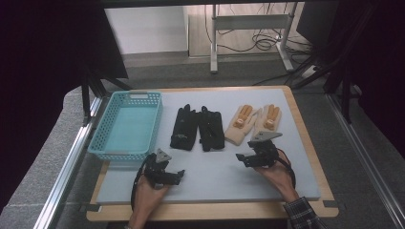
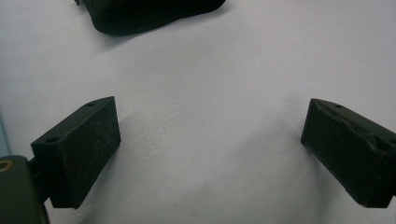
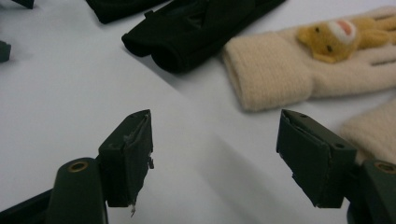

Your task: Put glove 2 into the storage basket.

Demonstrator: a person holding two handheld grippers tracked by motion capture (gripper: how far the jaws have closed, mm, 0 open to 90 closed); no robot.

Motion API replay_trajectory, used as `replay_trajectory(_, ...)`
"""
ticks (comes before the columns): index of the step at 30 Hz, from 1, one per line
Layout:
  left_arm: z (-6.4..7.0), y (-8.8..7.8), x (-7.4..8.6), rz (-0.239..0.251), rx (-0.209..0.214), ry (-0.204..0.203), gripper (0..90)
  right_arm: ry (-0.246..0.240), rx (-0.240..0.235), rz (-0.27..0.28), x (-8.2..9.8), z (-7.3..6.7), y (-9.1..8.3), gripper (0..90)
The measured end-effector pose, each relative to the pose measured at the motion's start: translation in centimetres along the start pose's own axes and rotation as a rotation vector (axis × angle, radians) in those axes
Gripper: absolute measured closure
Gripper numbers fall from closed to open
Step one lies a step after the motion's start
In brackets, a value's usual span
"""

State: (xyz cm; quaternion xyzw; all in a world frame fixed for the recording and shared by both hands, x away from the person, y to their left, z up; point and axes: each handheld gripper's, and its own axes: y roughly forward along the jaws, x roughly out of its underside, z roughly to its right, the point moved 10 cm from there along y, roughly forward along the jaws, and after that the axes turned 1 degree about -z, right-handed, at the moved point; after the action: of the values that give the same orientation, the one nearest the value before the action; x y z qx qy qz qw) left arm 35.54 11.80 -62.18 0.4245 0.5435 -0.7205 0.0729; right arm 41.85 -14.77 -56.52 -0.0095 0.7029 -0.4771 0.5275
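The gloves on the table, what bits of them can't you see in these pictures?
- Black gloves: left gripper view, top edge cuts off all but a cuff.
- Cream gloves: right gripper view, right edge cuts off the fingers.
- Cream gloves, high view: the right gripper stands before one cuff; the animal faces are too small.

Basket (image 1: 127, 125) set at the left of the mat (image 1: 215, 176), two pairs of gloves laid to its right, dark gloves (image 1: 197, 128) between basket and animal-faced gloves (image 1: 253, 123).
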Motion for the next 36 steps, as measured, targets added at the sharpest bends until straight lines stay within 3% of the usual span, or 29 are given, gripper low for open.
replay_trajectory(6,0.0,0.0,0.0,0.0,0.0,0.0,4.9,-0.005,-0.018,-0.001,-2.0,0.0,1.1,28.4)
replay_trajectory(23,0.0,0.0,0.0,0.001,0.001,0.0,4.9,-0.021,-0.047,0.001,-7.5,0.9,6.2,46.6)
replay_trajectory(26,0.0,0.0,0.0,0.001,0.0,0.0,4.9,-0.029,-0.044,-0.013,-8.2,1.0,7.5,45.6)
replay_trajectory(36,0.0,0.0,0.0,-0.002,0.0,0.004,4.9,-0.023,-0.011,-0.063,-9.4,1.4,12.3,27.7)
